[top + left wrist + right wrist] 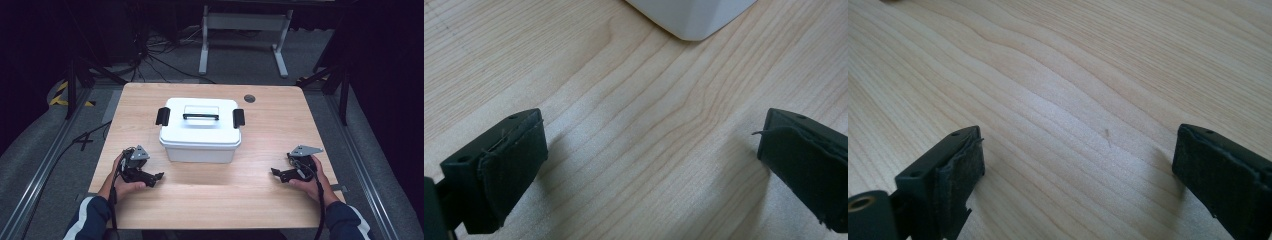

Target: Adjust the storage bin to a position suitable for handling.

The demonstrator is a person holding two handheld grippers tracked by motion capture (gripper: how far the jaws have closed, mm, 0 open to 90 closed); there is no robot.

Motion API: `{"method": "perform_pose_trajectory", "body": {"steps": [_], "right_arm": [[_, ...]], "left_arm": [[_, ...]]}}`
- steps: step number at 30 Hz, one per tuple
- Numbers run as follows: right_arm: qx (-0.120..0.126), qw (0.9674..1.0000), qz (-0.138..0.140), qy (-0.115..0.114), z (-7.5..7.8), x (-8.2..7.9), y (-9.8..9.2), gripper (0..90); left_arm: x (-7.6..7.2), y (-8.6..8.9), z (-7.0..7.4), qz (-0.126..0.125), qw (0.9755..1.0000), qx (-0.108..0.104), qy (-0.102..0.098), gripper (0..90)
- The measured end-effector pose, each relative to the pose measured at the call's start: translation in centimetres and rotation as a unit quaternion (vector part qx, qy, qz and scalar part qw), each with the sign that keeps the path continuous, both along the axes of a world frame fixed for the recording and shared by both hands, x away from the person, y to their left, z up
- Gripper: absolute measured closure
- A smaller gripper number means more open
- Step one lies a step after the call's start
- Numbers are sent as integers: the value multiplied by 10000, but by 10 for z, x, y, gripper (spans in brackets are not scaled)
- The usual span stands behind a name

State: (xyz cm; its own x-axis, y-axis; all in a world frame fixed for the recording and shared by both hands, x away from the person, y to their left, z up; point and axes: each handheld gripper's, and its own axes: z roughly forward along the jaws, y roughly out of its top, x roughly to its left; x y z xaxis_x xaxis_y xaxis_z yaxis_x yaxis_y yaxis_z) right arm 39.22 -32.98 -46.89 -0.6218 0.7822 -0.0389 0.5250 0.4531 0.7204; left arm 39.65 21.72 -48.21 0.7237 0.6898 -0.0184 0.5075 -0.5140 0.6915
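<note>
Pale wood grain runs across the table (210,200), and a white plastic box (200,131) sits at its middle, rectangular with rounded corners, a lid clamped by a black latch (163,116) at each short end and a black carry handle (200,116) lying flat on top. The left gripper (156,177) rests near the box's front left corner, well short of touching it; in the left gripper view a white corner of the box (691,17) shows beyond the gap, ahead and slightly right of centre. Its jaws stand wide apart with nothing between them but bare wood. The right gripper (276,173) lies further off, to the box's front right, jaws likewise spread wide and empty. Jaw pads (960,172) look like dark, slightly frayed foam or rubber, though the close view is soft.
</note>
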Motion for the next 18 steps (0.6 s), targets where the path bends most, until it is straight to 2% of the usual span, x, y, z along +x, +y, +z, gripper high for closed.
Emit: {"method": "perform_pose_trajectory", "body": {"steps": [7,12,14,16,18], "right_arm": [[-26,10000,49,35,1,1,-1,68],[-99,9998,76,143,3,1,-2,73],[-146,9997,93,192,5,0,-1,111],[-166,9994,230,208,7,-1,-1,184],[-226,9990,277,252,9,-2,-1,185]], "left_arm": [[0,1,0,-36,10000,16,18,2],[0,1,0,-34,10000,18,16,3],[0,1,0,-44,10000,21,13,3],[0,1,0,-33,10000,14,18,2],[0,1,0,-37,10000,13,13,2]]}}
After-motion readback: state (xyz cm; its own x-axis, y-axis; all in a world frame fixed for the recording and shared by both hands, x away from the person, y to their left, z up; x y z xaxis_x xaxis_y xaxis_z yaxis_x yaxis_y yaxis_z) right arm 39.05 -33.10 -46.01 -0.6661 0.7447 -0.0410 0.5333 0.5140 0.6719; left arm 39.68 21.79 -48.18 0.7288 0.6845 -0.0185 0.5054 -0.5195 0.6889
